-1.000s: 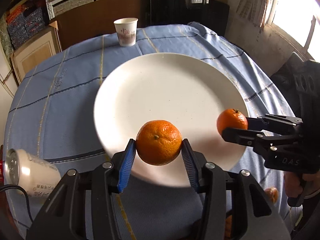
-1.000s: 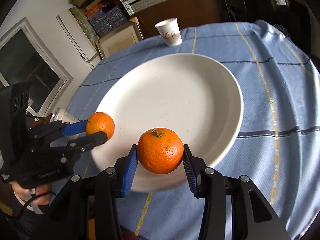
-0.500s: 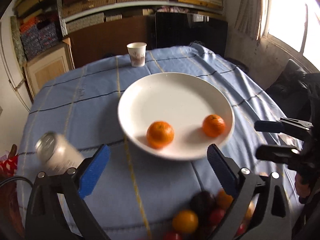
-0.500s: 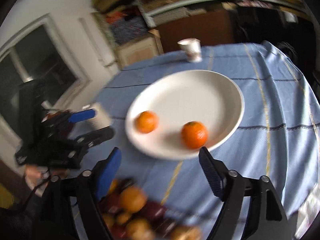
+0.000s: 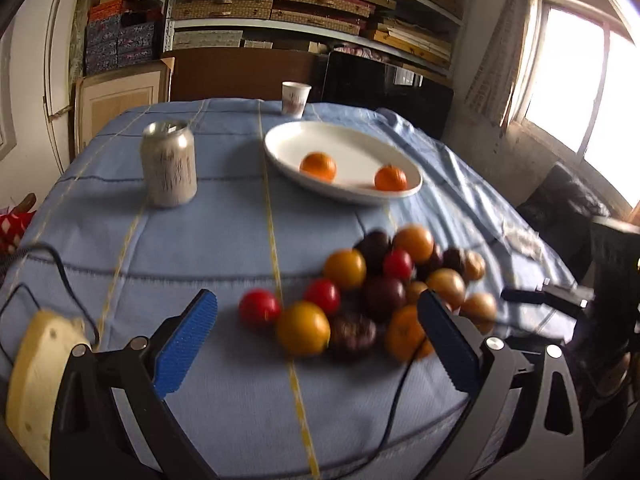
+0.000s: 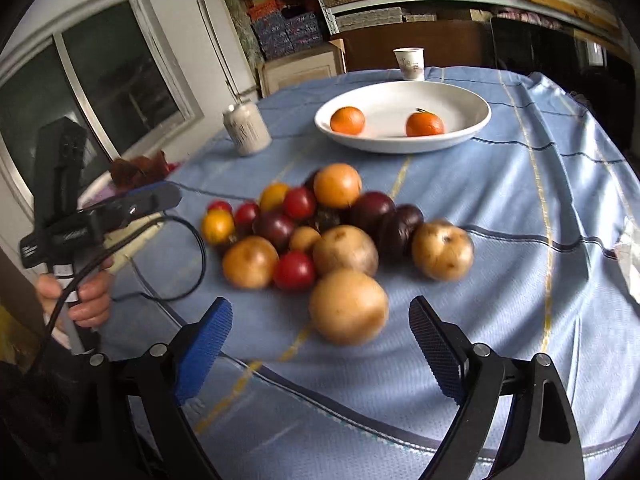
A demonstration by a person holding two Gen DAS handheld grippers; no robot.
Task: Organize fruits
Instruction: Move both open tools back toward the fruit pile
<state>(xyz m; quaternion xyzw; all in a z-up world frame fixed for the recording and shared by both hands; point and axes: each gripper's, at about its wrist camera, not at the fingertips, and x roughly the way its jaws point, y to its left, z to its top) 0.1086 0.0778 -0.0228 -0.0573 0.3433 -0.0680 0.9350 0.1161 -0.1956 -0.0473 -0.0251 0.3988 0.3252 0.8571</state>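
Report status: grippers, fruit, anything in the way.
Left gripper and right gripper open, empty. Two oranges on plate; mixed fruit pile waits near edge. Black cable beside pile.

Upright can (image 5: 169, 163) and paper cup (image 5: 295, 98) — well apart — on tablecloth (image 5: 224, 248).

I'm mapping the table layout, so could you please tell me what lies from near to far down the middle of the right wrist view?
Right tool → fruit pile → plate with two oranges → paper cup.
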